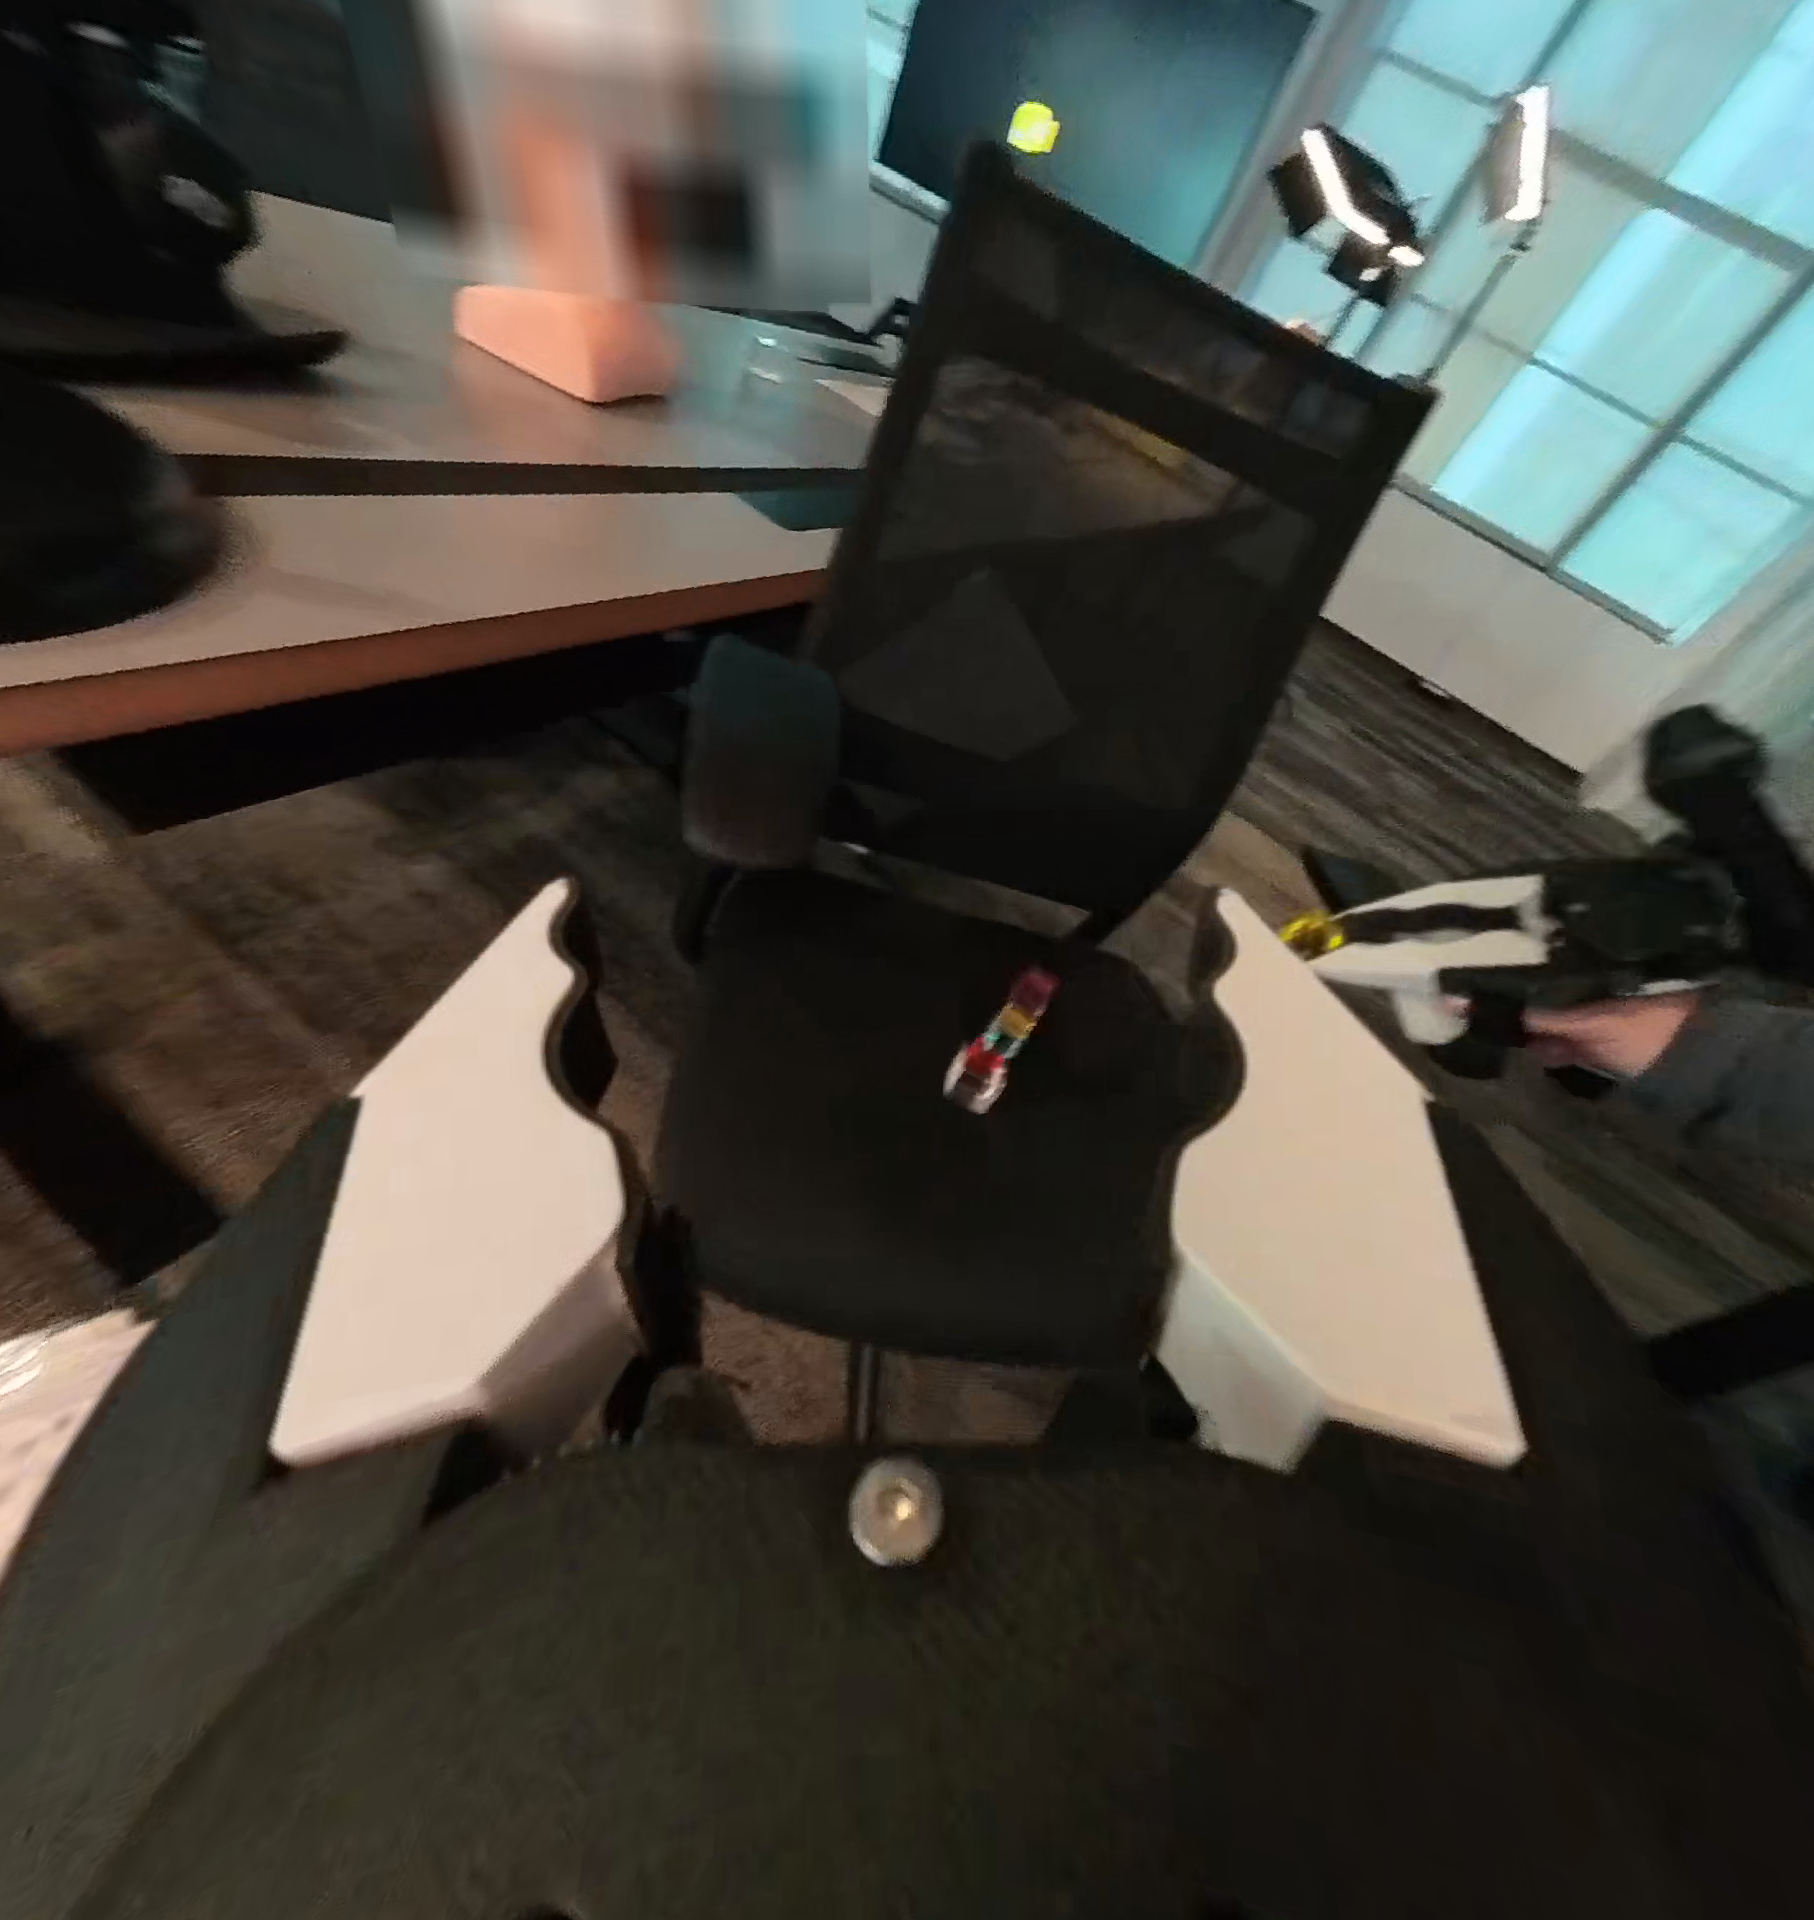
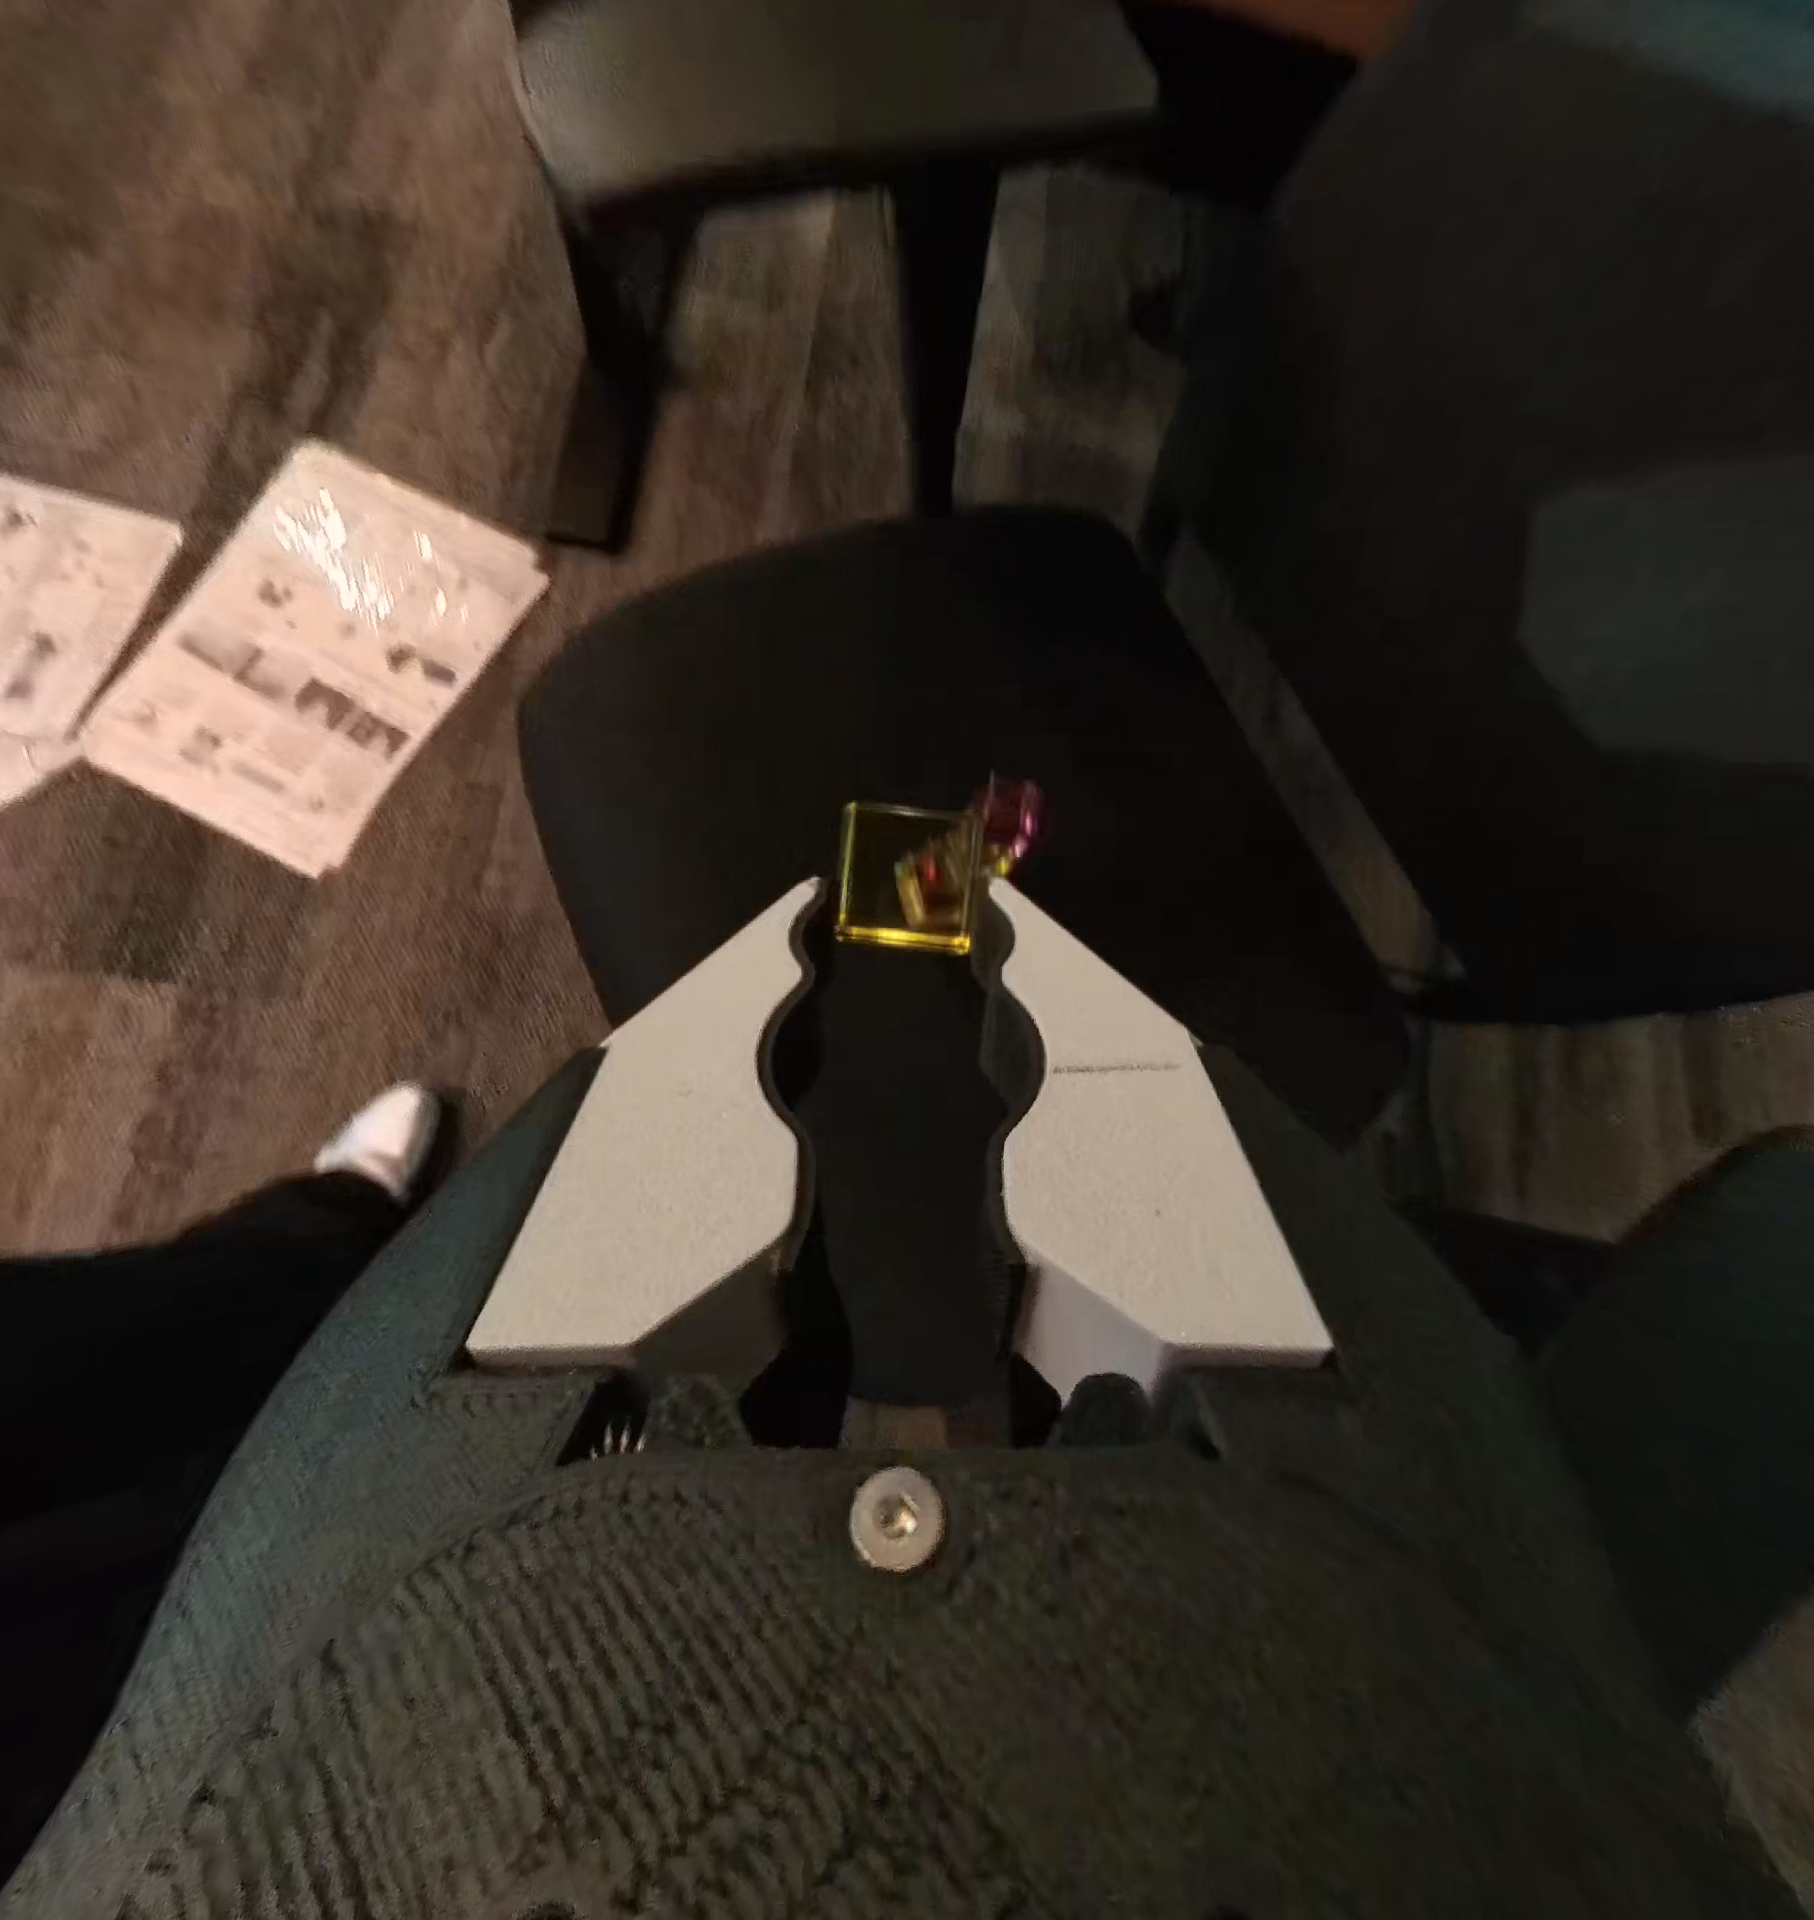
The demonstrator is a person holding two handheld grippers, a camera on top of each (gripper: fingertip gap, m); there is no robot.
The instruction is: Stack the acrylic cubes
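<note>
While my right gripper [image 2: 905,896] hangs over the chair seat [image 2: 737,727], its fingers [image 2: 737,997] are clamped on a clear yellow cube [image 2: 887,883] — the cube sits right at the tips, one pad on each side. Just beyond the cube, on the seat, lies a short row of small coloured blocks [image 1: 1002,1029]; from the right wrist I see only its pink end [image 2: 1009,821] past the cube's far corner, the rest showing dimly through the yellow.

My left gripper [image 1: 895,914] has its fingers [image 1: 487,1091] spread wide with nothing between them. It faces the chair's mesh back [image 1: 1111,540] from the front of the seat, and the block row lies on the seat between its tips, nearer the right one. To the right of the chair, the left wrist view shows the right gripper [image 1: 1316,932] with the cube at its tips, held by a hand [image 1: 1599,1029].

Behind the chair stands a bench [image 1: 415,540] with a monitor [image 1: 1090,94]. Left of the seat, printed sheets [image 2: 311,665] lie on the carpet [image 2: 207,260], and a white shoe [image 2: 383,1132] shows nearer me.
</note>
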